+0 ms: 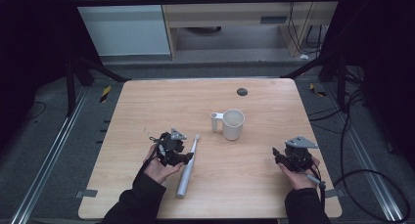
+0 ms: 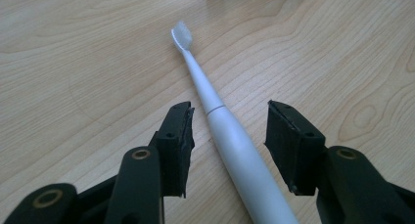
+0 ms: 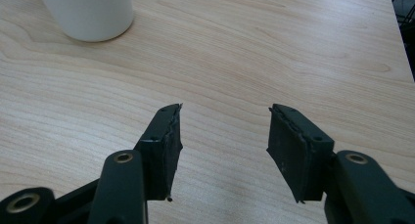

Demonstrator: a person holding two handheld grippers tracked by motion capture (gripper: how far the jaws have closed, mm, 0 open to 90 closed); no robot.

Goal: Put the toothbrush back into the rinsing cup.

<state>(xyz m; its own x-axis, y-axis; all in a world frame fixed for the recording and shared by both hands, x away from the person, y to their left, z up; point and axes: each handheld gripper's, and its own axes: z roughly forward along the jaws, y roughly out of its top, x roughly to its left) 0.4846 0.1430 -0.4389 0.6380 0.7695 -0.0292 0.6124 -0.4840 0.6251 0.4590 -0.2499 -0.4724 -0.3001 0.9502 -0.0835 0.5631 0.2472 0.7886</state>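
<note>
On the left of the pale wood-grain table (image 1: 147, 101), left gripper (image 2: 229, 131) low over the board, black jaws apart, nothing clamped. Between those jaws, untouched by either pad, a white electric toothbrush (image 2: 230, 141): thick handle toward the camera, thin neck and bristled head pointing away across the wood. From the high view, same toothbrush (image 1: 188, 166) flat on the table, just beside the left gripper (image 1: 182, 155), head angled toward the middle. Farther in, near the table's centre, a white plastic cup with a side handle (image 1: 232, 123), upright, apart from the brush. Behind it, a small dark round disc (image 1: 242, 92) near the far edge. On the right, right gripper (image 3: 225, 136) above bare wood, jaws wide, empty; cup's base (image 3: 90, 13) at upper left of that view.
</note>
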